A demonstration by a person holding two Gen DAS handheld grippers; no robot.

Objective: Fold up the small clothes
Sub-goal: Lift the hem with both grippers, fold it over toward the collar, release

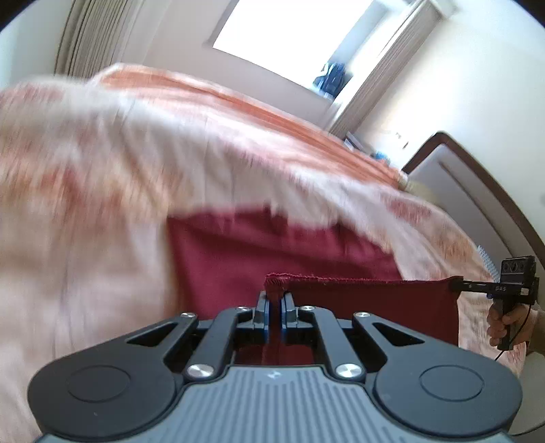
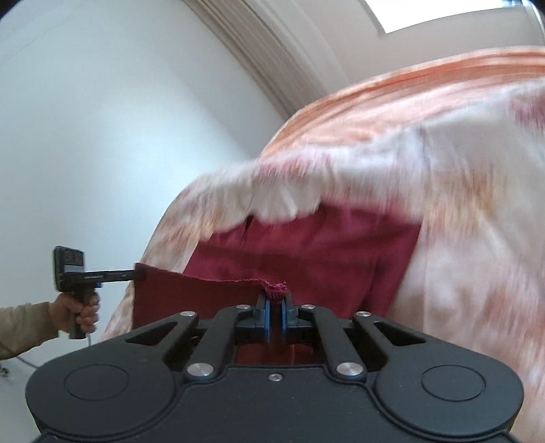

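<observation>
Left hand-held gripper and right hand-held gripper each pinch a corner of the cloth, its hem taut between them; the rest lies ahead on the bed.

black left tool with blue pads, silver screws, ribbed grey housing; beige sleeve.

Daylight from window, blown out to white in both views. Bedspread smeared by motion blur, pattern unreadable; cloth far edge probably blurred too. Gripper bodies up close stay sharp. Heavy fisheye curvature, dark vignette at corners. Shadows soft, no harsh glare elsewhere.
</observation>
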